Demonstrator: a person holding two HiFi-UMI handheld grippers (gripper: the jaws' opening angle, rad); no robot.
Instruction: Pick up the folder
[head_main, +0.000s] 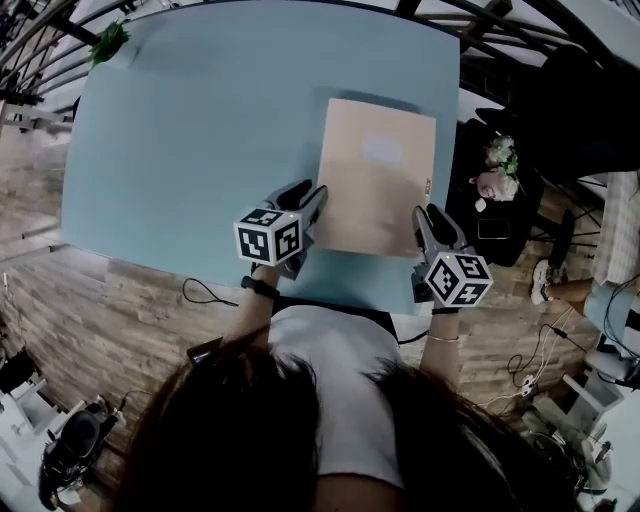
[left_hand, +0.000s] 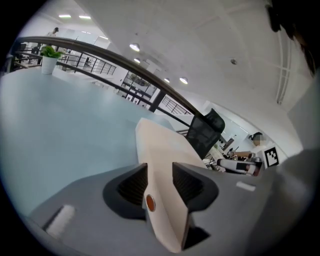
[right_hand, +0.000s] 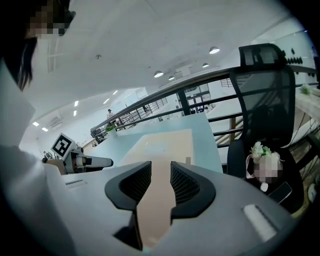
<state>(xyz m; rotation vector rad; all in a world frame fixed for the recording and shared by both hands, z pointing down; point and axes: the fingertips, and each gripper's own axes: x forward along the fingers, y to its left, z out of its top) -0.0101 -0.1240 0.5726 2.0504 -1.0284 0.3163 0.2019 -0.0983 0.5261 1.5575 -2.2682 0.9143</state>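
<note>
Two tools part-open, pinching nothing: left tool at near-left corner, right tool at near-right corner of flat beige card folder on pale blue bench; long axis near-to-far, both equally close.

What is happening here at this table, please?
A person holds a gripper in each hand at the near edge of a tan folder that lies on a light blue table. The left gripper is at the folder's near left corner and the right gripper at its near right corner. Both pairs of jaws stand apart with the folder in the gap, not pinched. The folder seems not lifted yet.
</note>
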